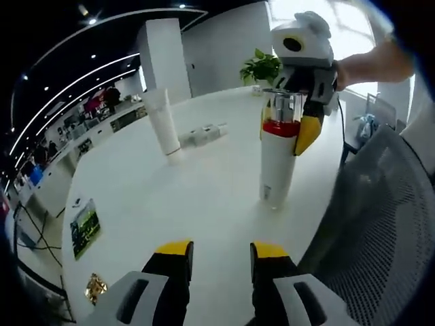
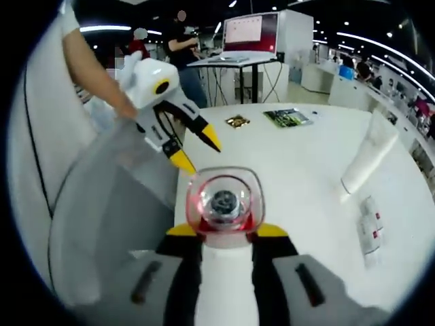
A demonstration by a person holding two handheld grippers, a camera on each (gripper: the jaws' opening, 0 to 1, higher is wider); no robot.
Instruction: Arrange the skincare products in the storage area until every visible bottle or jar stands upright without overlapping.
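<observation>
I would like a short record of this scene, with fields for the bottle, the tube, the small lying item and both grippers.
bottle: white pump bottle with red collar, upright on the table
tube: white tube, standing on its cap
lying item: small white item, on its side
right gripper: right gripper shut on the bottle's neck
left gripper: left gripper open, holding nothing

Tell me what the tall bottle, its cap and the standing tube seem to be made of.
Tall bottle: probably opaque white plastic, smooth with a soft sheen. Its cap: clear hard plastic, likely acrylic, see-through over a red collar. Standing tube: seemingly matte white soft plastic, flattened at its end.
</observation>
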